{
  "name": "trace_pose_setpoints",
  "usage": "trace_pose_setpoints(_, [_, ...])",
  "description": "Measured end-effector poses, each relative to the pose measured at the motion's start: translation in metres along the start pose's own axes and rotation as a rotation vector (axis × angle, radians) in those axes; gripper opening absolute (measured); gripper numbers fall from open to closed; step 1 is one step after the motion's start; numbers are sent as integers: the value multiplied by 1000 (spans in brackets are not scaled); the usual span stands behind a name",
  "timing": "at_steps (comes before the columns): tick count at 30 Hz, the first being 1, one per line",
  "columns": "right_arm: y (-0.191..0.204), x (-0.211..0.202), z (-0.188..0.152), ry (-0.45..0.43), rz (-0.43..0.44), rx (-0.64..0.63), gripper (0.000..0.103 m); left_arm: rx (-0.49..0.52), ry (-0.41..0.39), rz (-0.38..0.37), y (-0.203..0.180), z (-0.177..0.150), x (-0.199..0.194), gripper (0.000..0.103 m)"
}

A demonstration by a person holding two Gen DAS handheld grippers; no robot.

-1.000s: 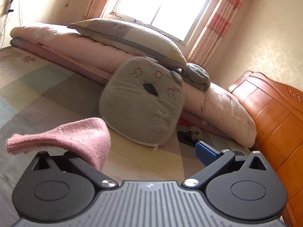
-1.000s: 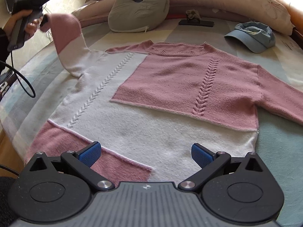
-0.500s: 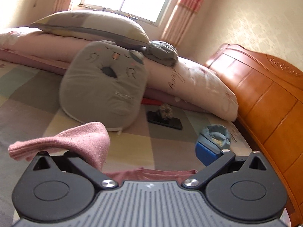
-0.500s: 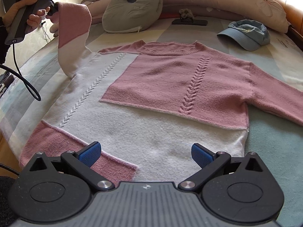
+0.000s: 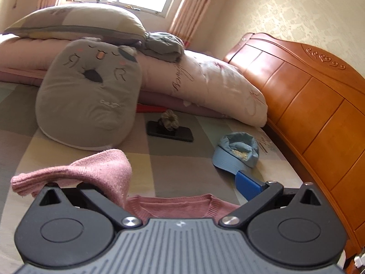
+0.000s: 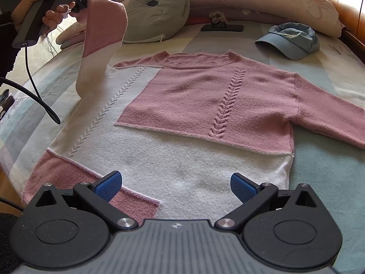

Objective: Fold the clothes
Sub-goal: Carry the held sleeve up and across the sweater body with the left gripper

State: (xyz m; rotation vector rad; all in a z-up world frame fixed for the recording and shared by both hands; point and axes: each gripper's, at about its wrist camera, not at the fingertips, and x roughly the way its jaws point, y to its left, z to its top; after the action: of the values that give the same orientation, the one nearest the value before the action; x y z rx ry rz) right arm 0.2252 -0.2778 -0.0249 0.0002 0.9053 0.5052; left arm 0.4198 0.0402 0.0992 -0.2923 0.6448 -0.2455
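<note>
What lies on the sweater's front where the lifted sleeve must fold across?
Nothing visible. The left hand-held gripper holds the sleeve up, and the sweater front is bare. The cap and phone lie beyond the collar.

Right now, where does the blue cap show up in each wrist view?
Left wrist view: the blue cap lies right of centre on the bed, just beyond the right blue finger pad.
Right wrist view: the cap sits upper right, beyond the sweater's shoulder.
Shared landmark: the black phone, left of the cap.
</note>
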Motion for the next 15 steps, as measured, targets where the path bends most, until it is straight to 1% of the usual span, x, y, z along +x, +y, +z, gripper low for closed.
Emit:
trace_pose_setpoints(4, [-1,0,-4,-2,7,21,103,30,42,3,-12,-8,16,102])
trace_pose_setpoints(10, [-3,-1,-6,2,-6,27,103,53,95,-22,-28,-25,41,102])
trace_pose_setpoints(15, [-8,-1,-8,5,2,36,103,48,98,-6,-36,-43,57,102])
